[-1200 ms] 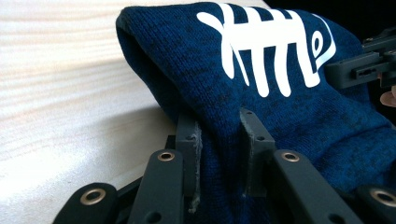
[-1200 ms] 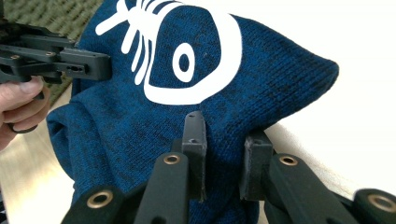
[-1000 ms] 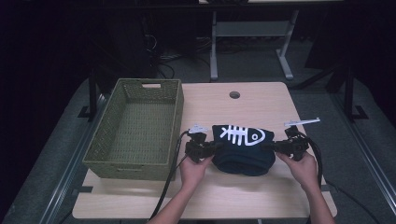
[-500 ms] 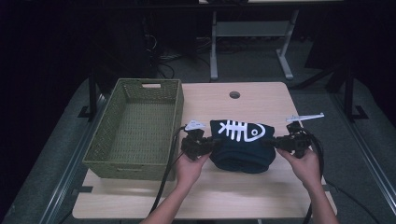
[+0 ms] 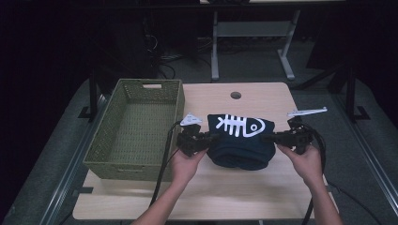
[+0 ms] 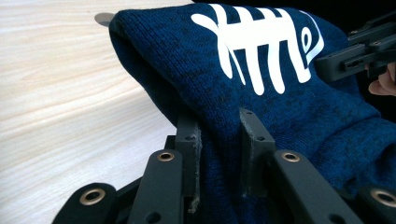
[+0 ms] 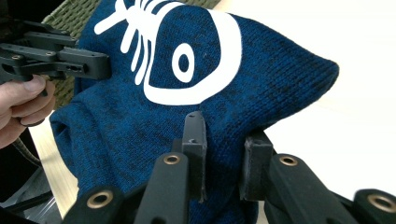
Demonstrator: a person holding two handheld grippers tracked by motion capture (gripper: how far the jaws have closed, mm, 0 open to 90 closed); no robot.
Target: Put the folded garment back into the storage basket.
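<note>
A folded dark blue knit garment (image 5: 241, 140) with a white fish-skeleton print hangs a little above the wooden table (image 5: 234, 192), held from both ends. My left gripper (image 5: 212, 138) is shut on its left edge; the left gripper view has blue fabric (image 6: 280, 93) pinched between the jaws (image 6: 218, 140). My right gripper (image 5: 268, 138) is shut on its right edge, and in the right gripper view the garment (image 7: 187, 93) is bunched between the pads (image 7: 224, 144). The far gripper shows at the edge of each gripper view.
A green woven basket (image 5: 112, 140) stands empty at the table's left, close beside my left hand. A round cable hole (image 5: 235, 95) sits near the table's far edge. Black cables trail off the near edge from both grippers. Metal desk legs stand in the dark beyond.
Both grippers have risen together with the garment between them, so the bundle now hangs higher over the table. The grips have not changed.
</note>
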